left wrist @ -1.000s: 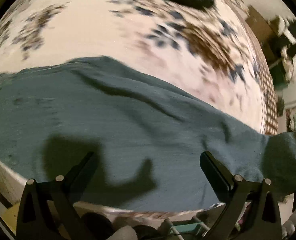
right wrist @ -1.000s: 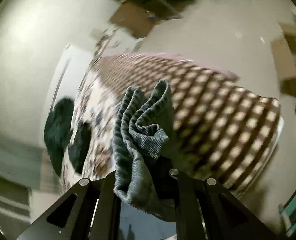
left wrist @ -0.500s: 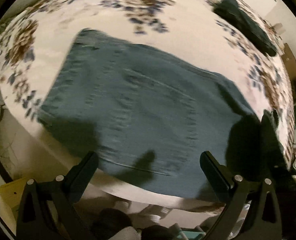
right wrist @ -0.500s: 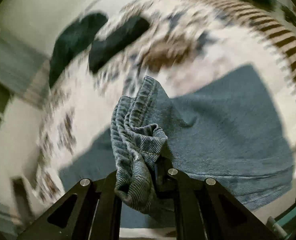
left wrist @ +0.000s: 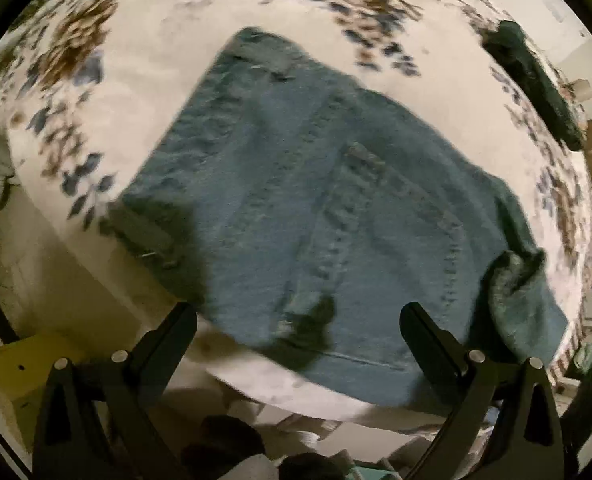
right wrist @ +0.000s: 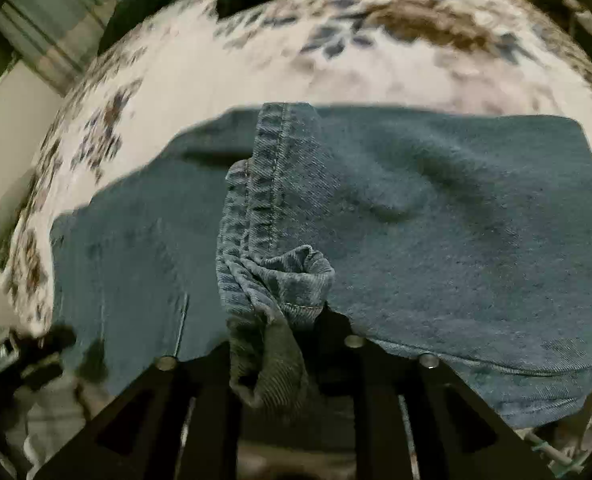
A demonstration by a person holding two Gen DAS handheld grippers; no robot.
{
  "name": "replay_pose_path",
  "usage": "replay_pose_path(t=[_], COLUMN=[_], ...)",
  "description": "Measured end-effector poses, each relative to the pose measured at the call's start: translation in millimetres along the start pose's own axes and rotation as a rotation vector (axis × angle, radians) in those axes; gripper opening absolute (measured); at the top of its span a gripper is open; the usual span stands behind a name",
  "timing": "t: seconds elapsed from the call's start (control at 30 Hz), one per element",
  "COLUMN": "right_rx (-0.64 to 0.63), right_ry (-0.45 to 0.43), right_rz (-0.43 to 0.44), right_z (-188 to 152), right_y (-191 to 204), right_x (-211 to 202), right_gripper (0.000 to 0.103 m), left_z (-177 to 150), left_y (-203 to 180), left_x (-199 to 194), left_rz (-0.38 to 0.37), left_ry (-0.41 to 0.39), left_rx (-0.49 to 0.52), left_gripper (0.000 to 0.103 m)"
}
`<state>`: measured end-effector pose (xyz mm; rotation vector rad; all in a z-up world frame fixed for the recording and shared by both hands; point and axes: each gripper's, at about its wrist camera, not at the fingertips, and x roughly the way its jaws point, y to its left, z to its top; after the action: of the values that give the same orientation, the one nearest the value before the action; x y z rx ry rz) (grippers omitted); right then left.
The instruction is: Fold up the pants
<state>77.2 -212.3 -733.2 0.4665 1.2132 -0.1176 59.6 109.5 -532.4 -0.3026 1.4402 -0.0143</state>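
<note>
Over the bedspread (right wrist: 256, 64), right tongs (right wrist: 280, 320) now hold pants (right wrist: 455, 220) lower.

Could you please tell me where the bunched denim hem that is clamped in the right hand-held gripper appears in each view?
Left wrist view: the bunched blue denim hem rises at lower right, over the flat blue jeans.
Right wrist view: the hem stands at centre, clamped in the right hand-held gripper.
Shared landmark: the white floral bedspread under the jeans.
</note>
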Motion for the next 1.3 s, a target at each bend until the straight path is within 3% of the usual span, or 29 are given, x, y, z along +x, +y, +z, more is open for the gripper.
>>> replay_pose_path(t=[0.07,0.17,0.23,0.37,0.47,0.5,0.6,0.67,0.7,0.83,1.03,1.3], right_rx=[0.023,0.112,0.187,0.336,0.444,0.48,0.545,0.549,0.541,0.531,0.538,0.514], right_ry=[0.073,0.102,0.087,0.067,0.046,0.038,0.023,0.019,0.024,0.045,0.027,0.062], right_rz=[0.141,0.269,0.245,0.066,-0.002,-0.018,-0.029,-0.024,-0.023,-0.029,-0.025,-0.014], right_z=[0,-4,-5,-8,-11,-12,-17,-15,-17,-27,-34,-33], right_y=[-4,-30,-55,-123,-166,-180,-206,-211,-212,-205,-202,-207], right_x=[-7,-36,-51,-71,-79,-83,-91,-93,-92,-88,-87,-90], right_gripper=[0.058,0.068,0.072,0.072,0.072,0.072,0.072,0.072,0.072,0.072,0.072,0.072], left_z=[4,6,4,-3,-12,-16,-31,-41,-46,-52,-63,-76], left_y=[-21,-62,-95,-147,-170,-170,-158,-147,-144,-149,-150,-125], left_x=[-2,1,10,40,64,63,55,58,63,58,22,30], left_rz=[-0.046,-0.105,-0.125,-0.127,-0.039,-0.058,-0.06,-0.06,-0.063,-0.074,-0.114,-0.099], left_ry=[0.01,0.032,0.066,0.124,0.208,0.215,0.225,0.24,0.251,0.21,0.14,0.199], left_rx=[0.036,0.121,0.186,0.266,0.329,0.324,0.263,0.22,0.209,0.244,0.284,0.226], left_gripper=[0.103,0.103,0.103,0.103,0.094,0.086,0.084,0.064,0.039,0.015,0.011,0.011])
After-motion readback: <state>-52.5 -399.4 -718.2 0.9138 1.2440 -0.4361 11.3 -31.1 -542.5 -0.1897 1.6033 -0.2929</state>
